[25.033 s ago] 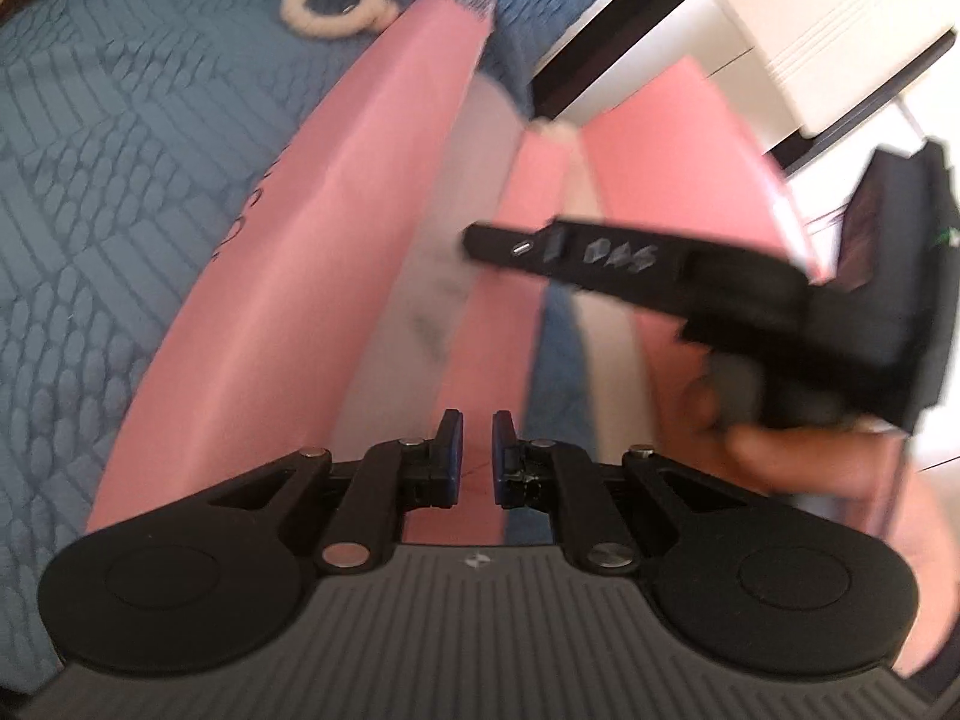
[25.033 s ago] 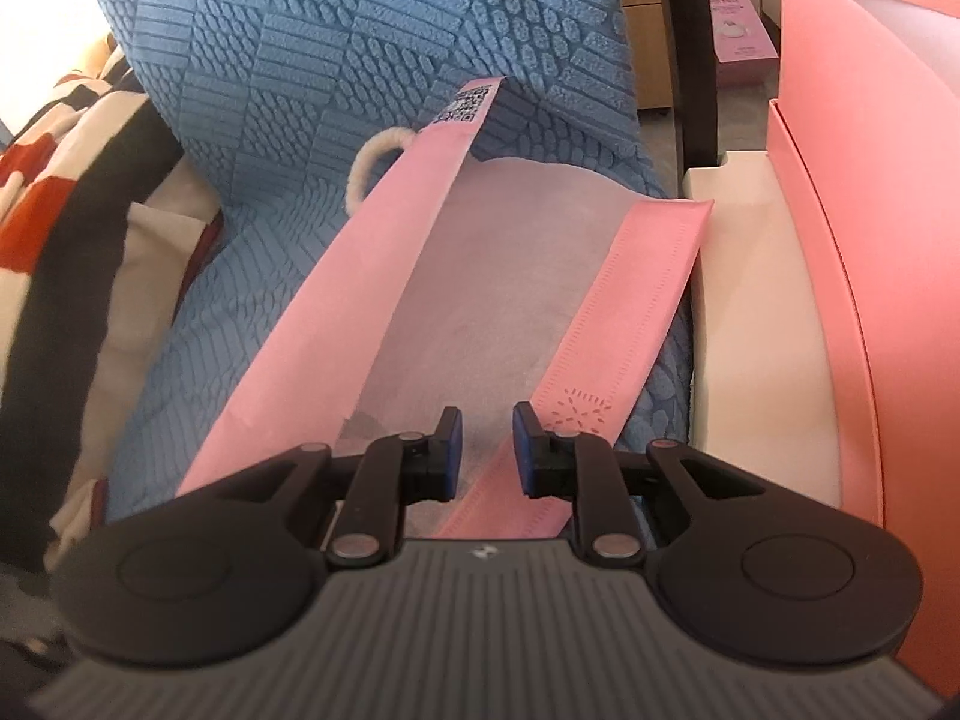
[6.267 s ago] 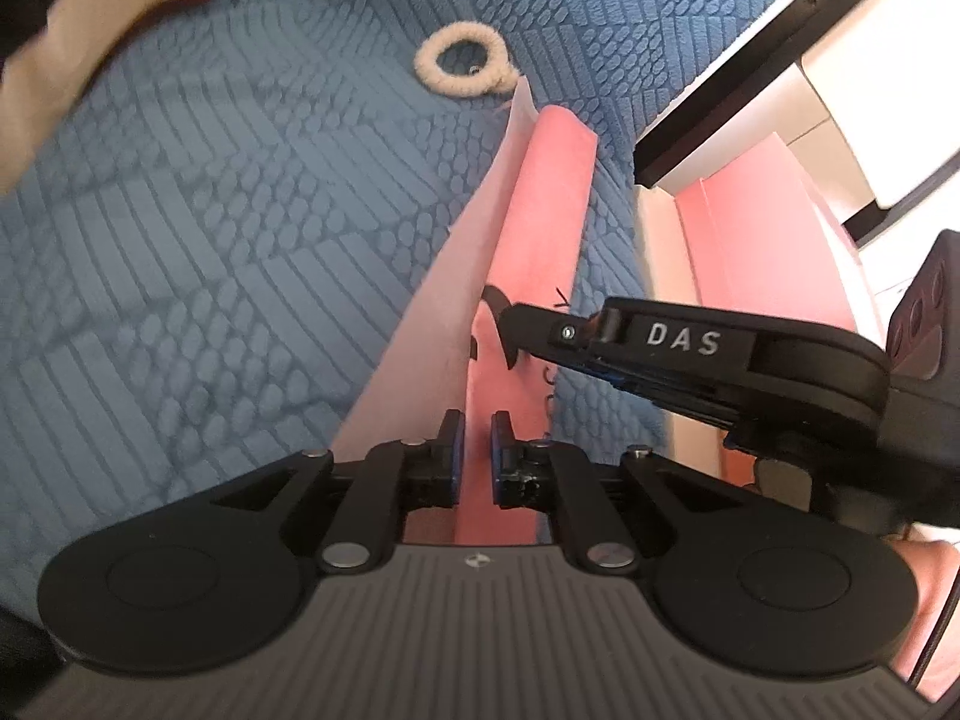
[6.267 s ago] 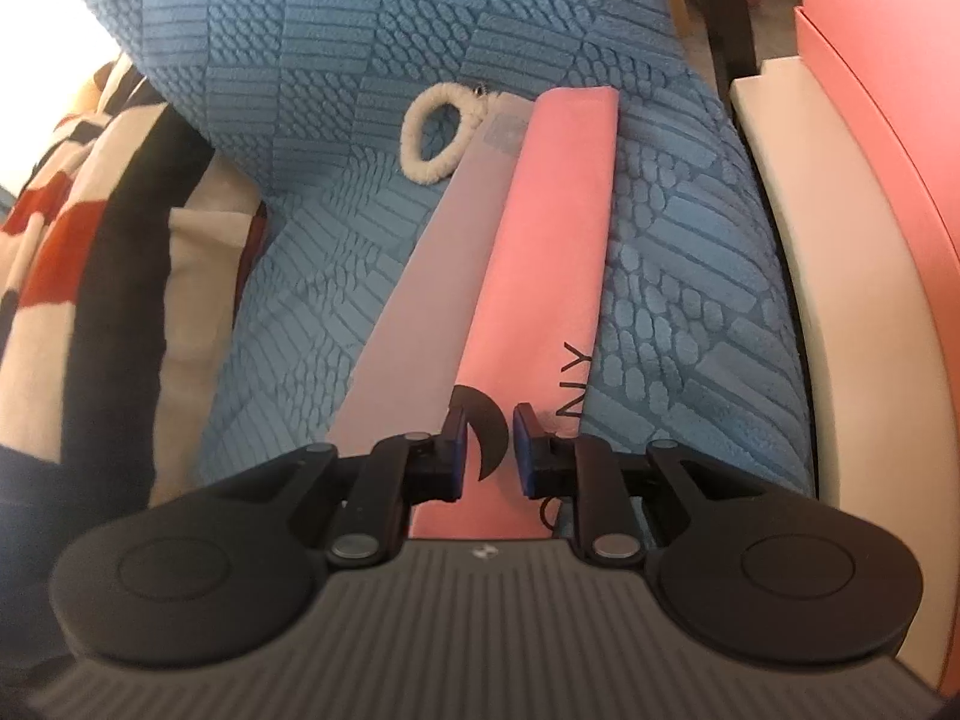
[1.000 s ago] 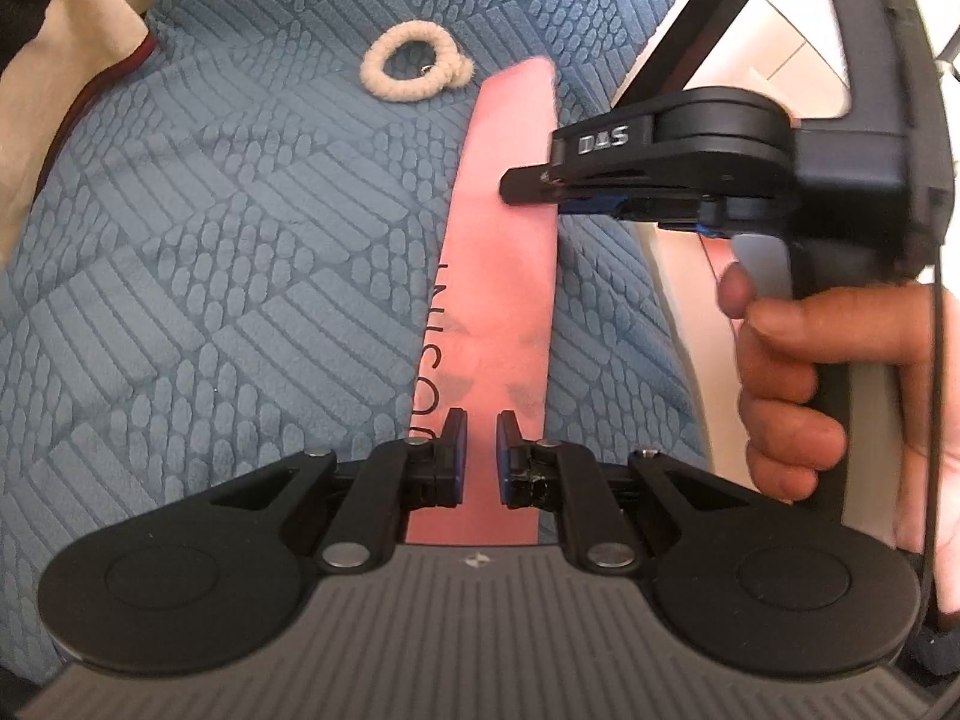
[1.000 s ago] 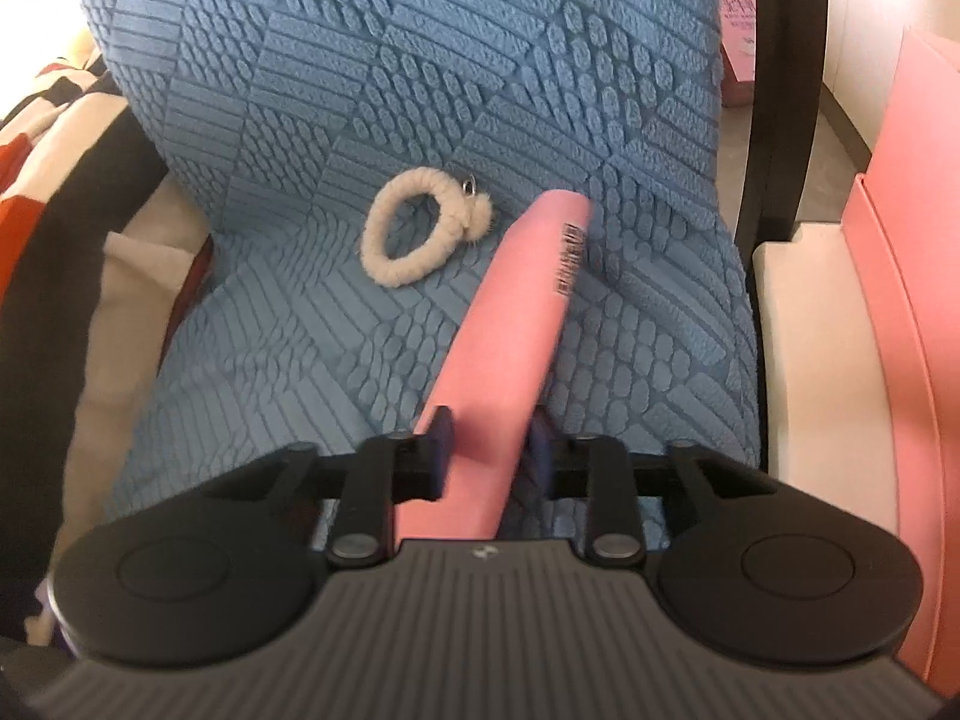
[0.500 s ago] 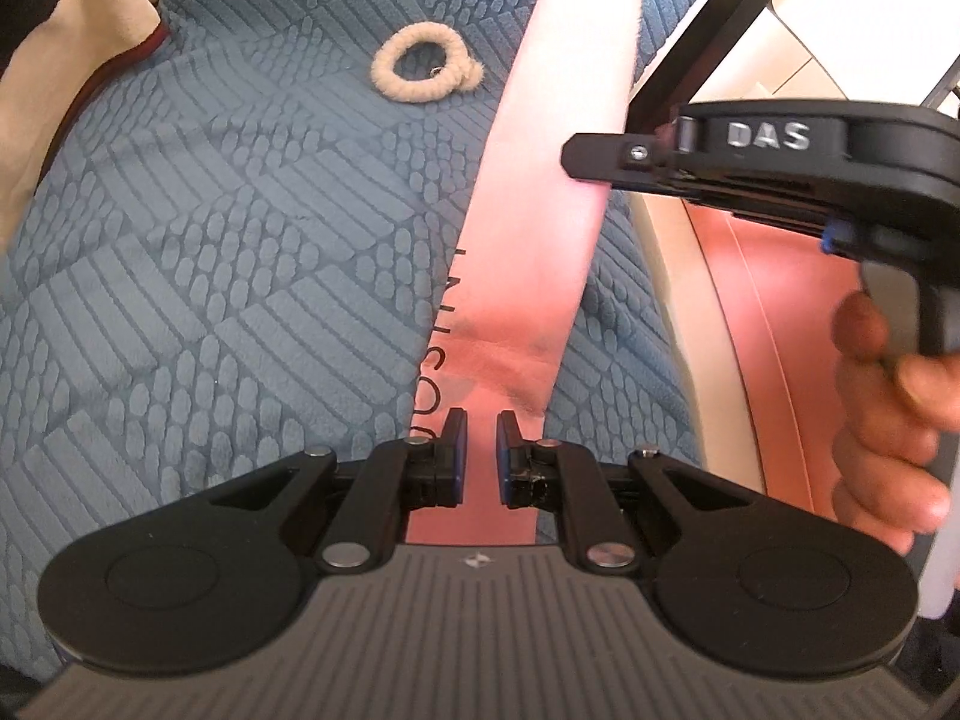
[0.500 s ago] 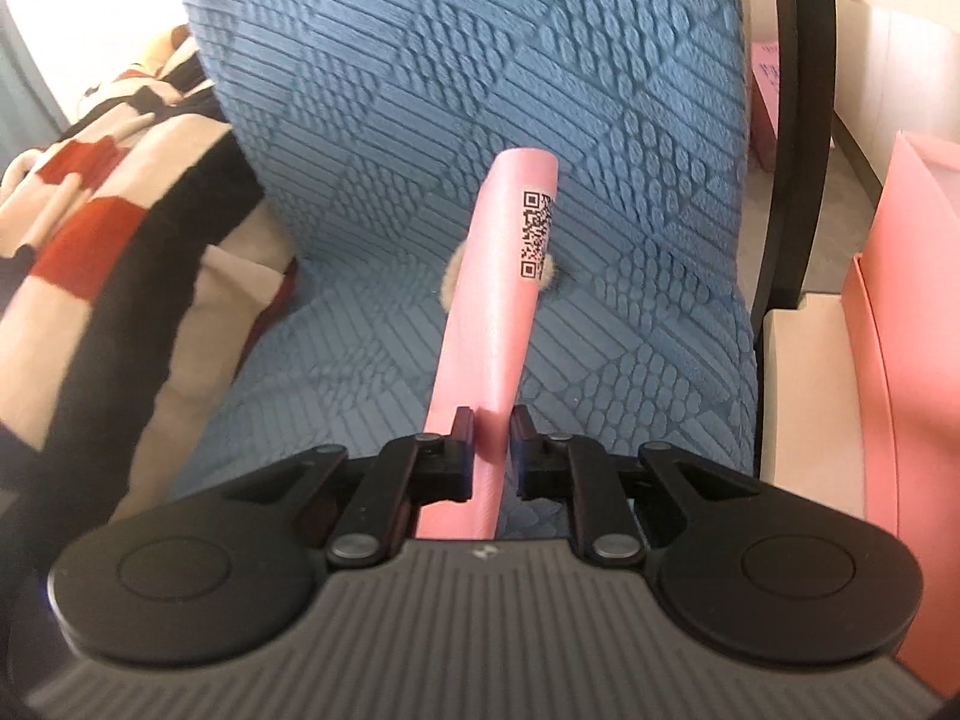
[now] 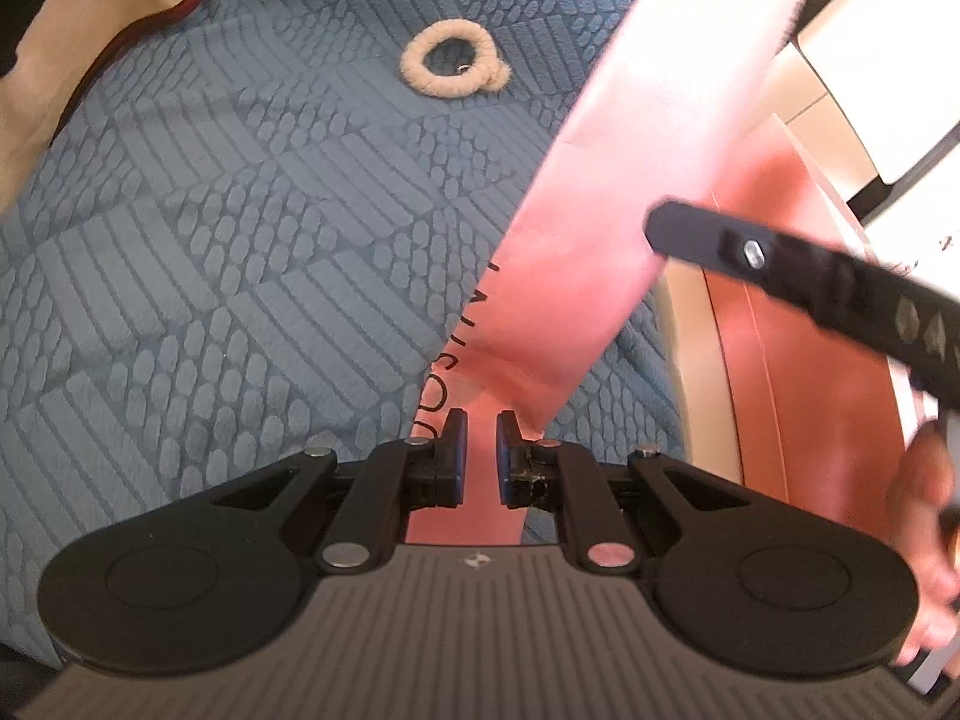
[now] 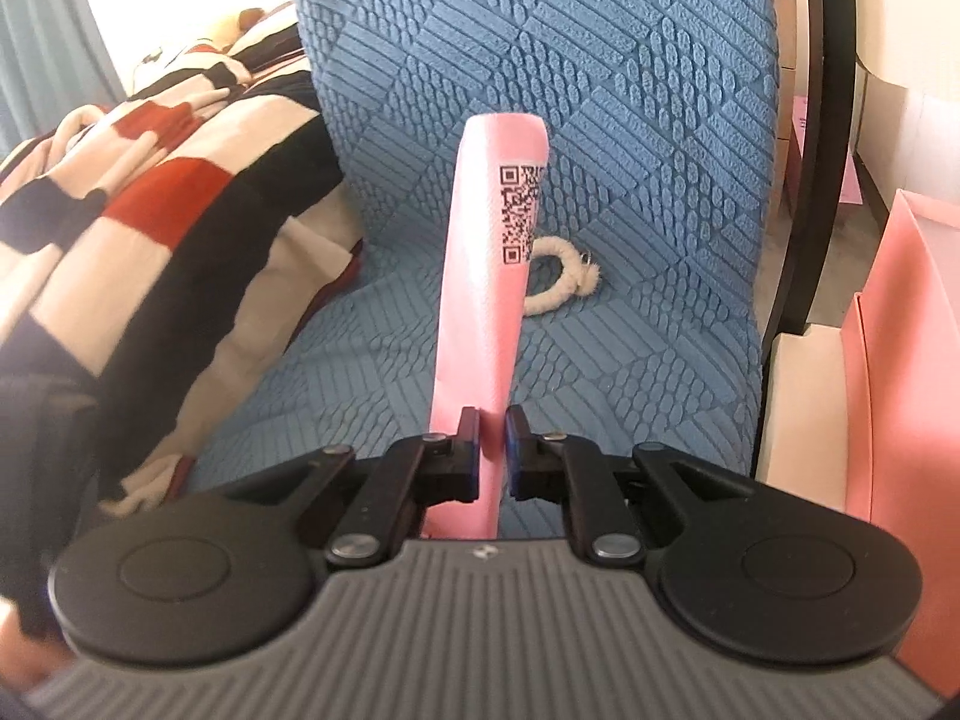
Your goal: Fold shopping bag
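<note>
So your long pink paper shopping bag (image 9: pixel 606 228), folded down into a narrow strip, is half lifted off the textured blue quilted seat cover (image 9: pixel 240 240). In the left wrist view its long axis runs from the bottom centre of the frame up to the upper right corner, and the far end looks blurred. The black lettering runs along its left edge, just above your claw.

Your left gripper (image 9: pixel 478 459) sits at the bottom centre, right over the near end of the strip. The jaws are nearly closed with the pink paper between them, so it reads as pinching that end, though a thin gap shows.

Your right gripper (image 10: pixel 492 456) is clamped on the strip too. In its own view the bag (image 10: pixel 492 276) stands up almost vertically from between the jaws, leaning a touch to the right, with the QR code near the top end, which lands around the upper middle of the frame. Those jaws have just been closing, with the paper between them. From the left wrist view you see the right gripper (image 9: pixel 678 225) coming in from the right edge, its tip at the strip's right edge.

The cream rope ring (image 9: pixel 453 66) lies on the cover at the upper centre, apart from the strip. A red, black and cream striped blanket (image 10: pixel 132 228) fills the left of the right wrist view.
</note>
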Tool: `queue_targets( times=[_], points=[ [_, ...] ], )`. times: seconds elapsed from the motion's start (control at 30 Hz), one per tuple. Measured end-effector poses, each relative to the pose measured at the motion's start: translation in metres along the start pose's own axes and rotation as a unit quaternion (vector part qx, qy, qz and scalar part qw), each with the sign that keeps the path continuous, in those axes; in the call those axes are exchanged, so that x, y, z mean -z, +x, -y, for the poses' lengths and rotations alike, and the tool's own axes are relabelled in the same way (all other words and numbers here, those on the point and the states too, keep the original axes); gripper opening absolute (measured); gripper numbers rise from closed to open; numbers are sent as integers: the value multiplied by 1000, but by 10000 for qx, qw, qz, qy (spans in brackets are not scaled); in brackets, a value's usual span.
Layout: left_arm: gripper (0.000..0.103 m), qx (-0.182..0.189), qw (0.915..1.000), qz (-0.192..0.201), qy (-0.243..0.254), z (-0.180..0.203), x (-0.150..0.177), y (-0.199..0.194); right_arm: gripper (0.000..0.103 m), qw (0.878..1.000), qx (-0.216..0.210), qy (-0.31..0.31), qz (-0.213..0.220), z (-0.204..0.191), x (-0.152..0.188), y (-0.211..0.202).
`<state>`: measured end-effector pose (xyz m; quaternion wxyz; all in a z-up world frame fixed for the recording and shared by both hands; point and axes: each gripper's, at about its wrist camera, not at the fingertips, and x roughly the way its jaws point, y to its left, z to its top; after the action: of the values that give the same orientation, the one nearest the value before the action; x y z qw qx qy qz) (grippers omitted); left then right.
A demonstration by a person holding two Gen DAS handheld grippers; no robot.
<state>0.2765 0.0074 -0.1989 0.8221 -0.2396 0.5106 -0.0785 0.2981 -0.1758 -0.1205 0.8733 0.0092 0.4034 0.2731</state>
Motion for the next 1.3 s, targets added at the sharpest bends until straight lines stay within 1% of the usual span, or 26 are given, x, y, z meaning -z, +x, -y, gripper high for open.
queue_targets(
  times=[0.2, 0.3, 0.47, 0.5, 0.57, 0.63, 0.7, 0.73, 0.77, 0.8, 0.83, 0.9, 1.0, 1.1, 1.3],
  points=[
    [14, 93, 9995, -29, -302, -6, 1, -1, 8, 9993, -102, -367, 2, -14, 16, -12],
    [14, 136, 9989, -44, -442, -10, 1, -3, 4, 9987, -98, -496, -73, -19, 23, -12],
    [14, 130, 9989, -9, -451, -11, 3, -3, 4, 9981, -139, -572, -163, -25, 33, -11],
    [14, 118, 9990, -4, -422, -10, 4, -4, 3, 9985, -90, -520, -133, -24, 33, -11],
    [13, 100, 9992, 11, -380, -9, 3, -4, 6, 9997, 62, -234, -90, -15, 30, -9],
    [13, 79, 9994, 18, -334, -8, 3, -4, 7, 9995, 73, 299, -107, 3, 26, -5],
    [13, 60, 9995, 21, -295, -7, 2, -4, 11, 9958, -43, 903, -165, 23, 21, 2],
    [13, 52, 9996, 22, -277, -8, 2, -3, 19, 9929, -73, 1167, -204, 31, 20, 7],
    [13, 41, 9997, 21, -250, -8, 2, -2, 35, 9907, -66, 1343, -231, 37, 20, 12],
    [13, 29, 9997, 22, -223, -8, 1, -4, 40, 9884, -39, 1501, -234, 42, 19, 18],
    [13, 20, 9998, 23, -203, -7, 2, -4, 42, 9870, -25, 1590, -240, 45, 18, 23],
    [13, 9, 9998, 21, -178, -6, -3, 0, 42, 9850, -31, 1704, -283, 48, 15, 34],
    [13, -17, 9999, 24, -139, -4, -2, 0, 42, 9838, 76, 1757, -340, 49, 12, 49],
    [13, -48, 9999, 26, -101, -1, 0, -2, 42, 9827, 202, 1799, -401, 51, 10, 59],
    [13, -66, 9999, 24, -92, 3, 0, -2, 42, 9816, 239, 1833, -480, 46, 3, 76]
  ],
)
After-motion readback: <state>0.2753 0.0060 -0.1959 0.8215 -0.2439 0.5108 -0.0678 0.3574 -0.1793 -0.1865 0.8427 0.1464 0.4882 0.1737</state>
